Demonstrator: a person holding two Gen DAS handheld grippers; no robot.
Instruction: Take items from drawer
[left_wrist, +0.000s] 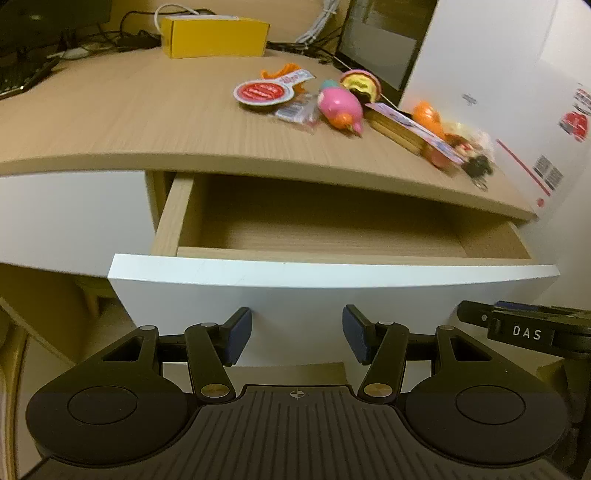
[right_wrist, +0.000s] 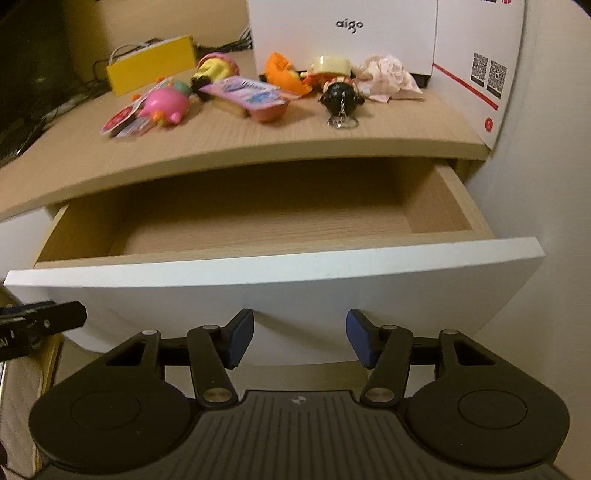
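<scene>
Both grippers sit low in front of the drawer, released, holding nothing. Left gripper (left_wrist: 297, 336): blue pads spread wide, white drawer front showing between them. Right gripper (right_wrist: 300, 338): same spread, same empty gap. In the left wrist view, the tip of the right gripper pokes in at 3 o'clock; in the right wrist view, the left one shows at 9 o'clock.

Drawer (right_wrist: 280, 271) is pulled out, white front panel just beyond the fingertips at 12 o'clock. Its wooden floor, as far as visible, is bare; the back part is hidden under the desk edge.

Desk top (right_wrist: 229, 136) lies above and behind the drawer. Items rest on it in a loose row, right wrist view, from 10 to 1 o'clock: a red round lid (right_wrist: 120, 120) with small packets, partly blurred; a pink toy (right_wrist: 166, 103); a yellow and pink toy (right_wrist: 214, 68) behind it; a flat pink packet (right_wrist: 243, 90) over a pink cup; an orange toy (right_wrist: 282, 72); a black keychain figure (right_wrist: 340, 96) with its ring toward the desk edge; a crumpled pale cloth (right_wrist: 388, 75).

Farther back: a yellow box (right_wrist: 151, 68) at 11 o'clock among cables, and a white box (right_wrist: 343, 37) marked "aigo" at 12 o'clock, touching or just behind the items.
</scene>
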